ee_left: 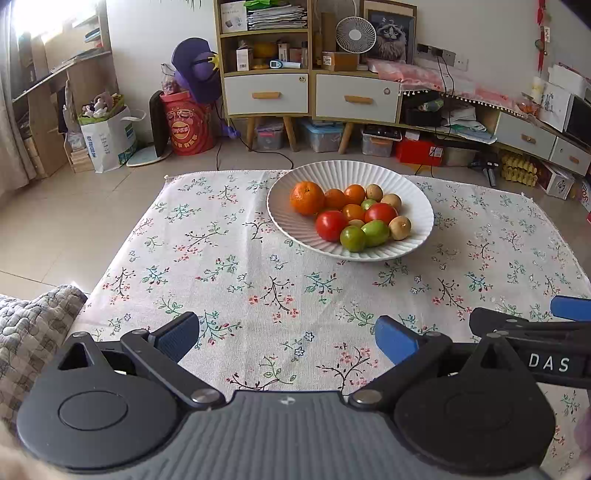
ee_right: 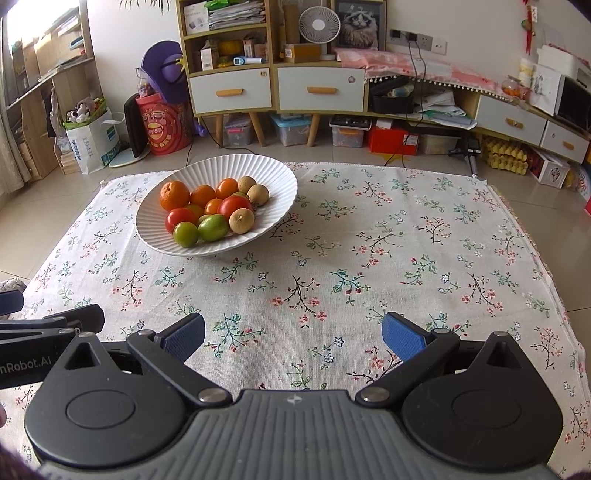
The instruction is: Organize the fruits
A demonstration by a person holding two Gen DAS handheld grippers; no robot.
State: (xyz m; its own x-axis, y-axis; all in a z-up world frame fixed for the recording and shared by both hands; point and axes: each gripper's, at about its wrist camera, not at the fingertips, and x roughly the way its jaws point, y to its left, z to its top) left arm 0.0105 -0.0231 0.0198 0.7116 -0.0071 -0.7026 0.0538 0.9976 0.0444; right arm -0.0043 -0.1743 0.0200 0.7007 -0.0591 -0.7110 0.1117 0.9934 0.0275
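A floral cloth point(ee_right: 332, 258) covers the low surface, with bare cloth between both grippers and the white ribbed bowl point(ee_right: 273, 173); nothing blocks the way. Behind it stand a drawer cabinet point(ee_right: 277, 85), a small fan point(ee_right: 319, 26) and a red tub point(ee_right: 166, 125). The bowl holds all the fruit: a large orange point(ee_right: 174, 194), smaller oranges, two red tomatoes point(ee_right: 236, 206), green ones point(ee_right: 185, 233), and round tan fruits point(ee_right: 242, 220), possibly longans. The left gripper point(ee_left: 288, 332) and right gripper point(ee_right: 293, 332) hover low near the cloth's front edge, fingers spread wide, empty.
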